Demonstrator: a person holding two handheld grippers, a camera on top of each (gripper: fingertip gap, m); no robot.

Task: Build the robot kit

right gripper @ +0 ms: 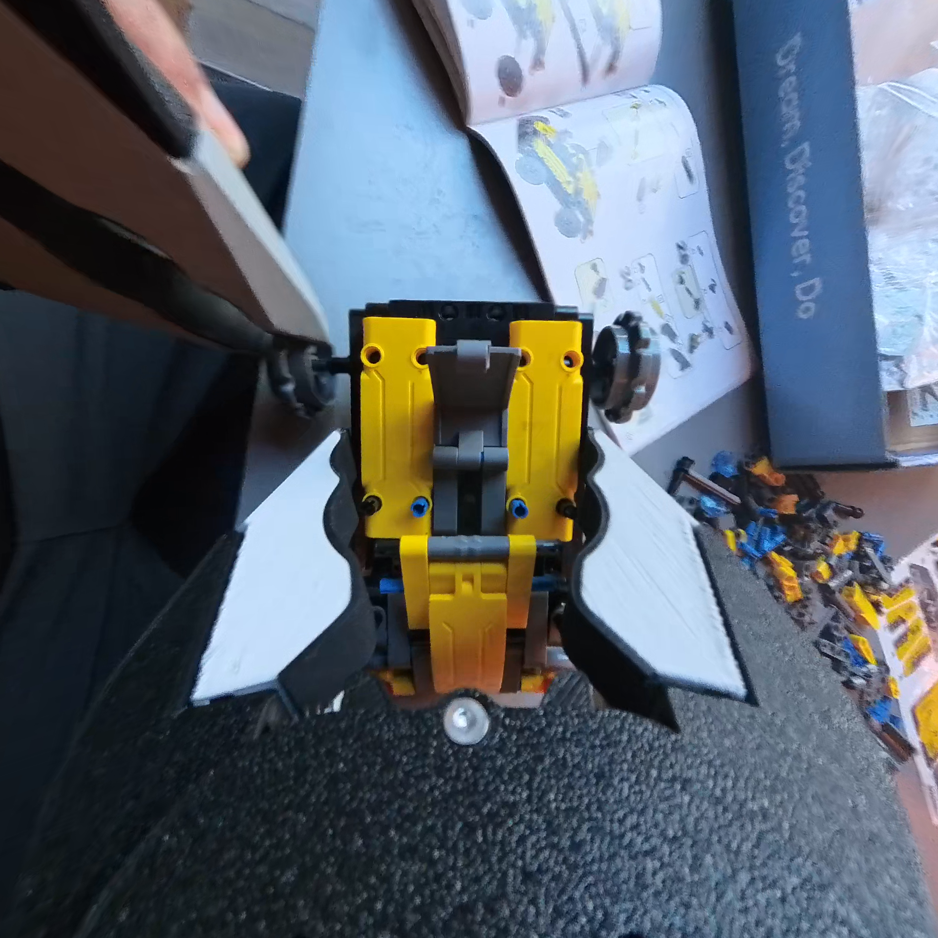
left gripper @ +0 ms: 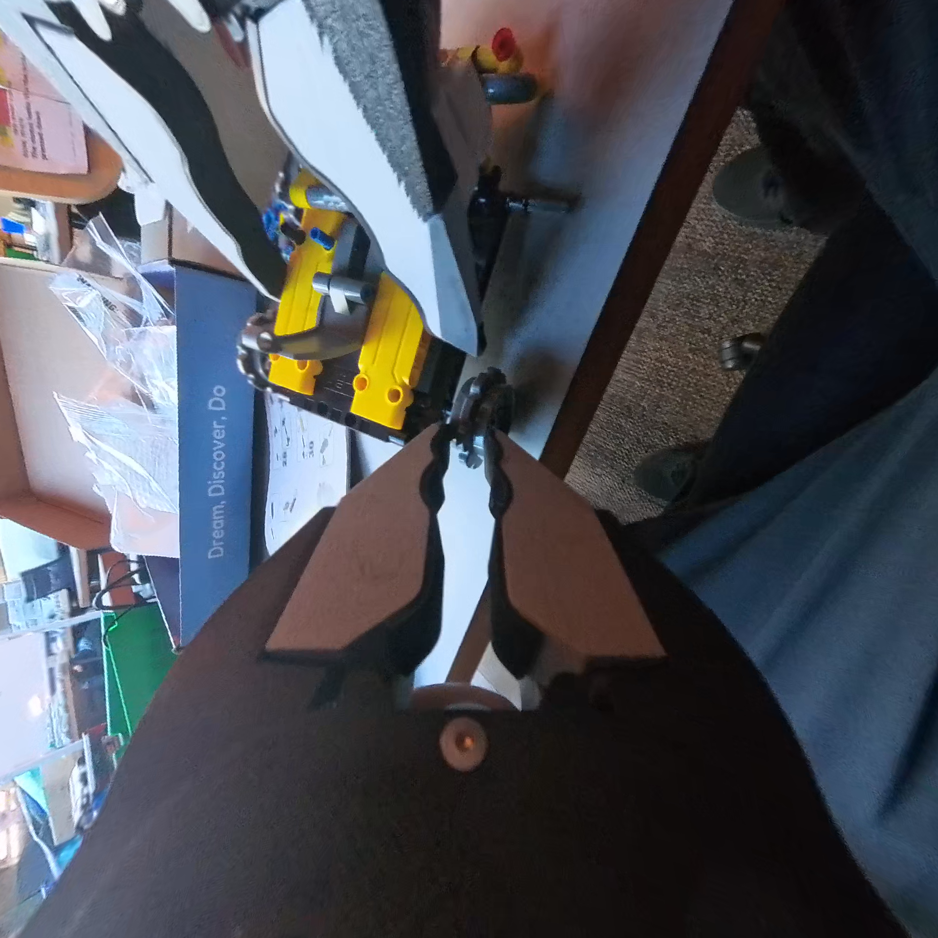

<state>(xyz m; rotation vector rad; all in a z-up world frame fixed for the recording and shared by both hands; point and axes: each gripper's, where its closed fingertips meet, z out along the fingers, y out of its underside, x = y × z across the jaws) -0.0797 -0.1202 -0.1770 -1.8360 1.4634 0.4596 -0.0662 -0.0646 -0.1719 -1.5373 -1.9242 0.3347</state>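
Observation:
A yellow and black brick-built car body (right gripper: 396, 431) sits lengthwise between the white fingers of my right gripper (right gripper: 467, 446), which is shut on its sides. It has a grey seat-like centre. A dark wheel hub (right gripper: 299, 378) is on its left axle and another hub (right gripper: 627, 365) on its right. My left gripper (left gripper: 468, 441), with brown fingers, is shut on the left hub (left gripper: 482, 401) beside the car body (left gripper: 345, 355). In the right wrist view its brown finger (right gripper: 127, 177) reaches in from the upper left. The right gripper's white fingers (left gripper: 325, 101) come in from the top.
An open instruction booklet (right gripper: 609, 177) and a dark blue box (right gripper: 802, 254) lie on the pale table (right gripper: 386, 177). A pile of loose small pieces (right gripper: 812, 558) is at the right. Clear plastic bags (left gripper: 116, 355) fill a cardboard tray. A person's blue-clad leg (left gripper: 812, 558) is past the table edge (left gripper: 634, 254).

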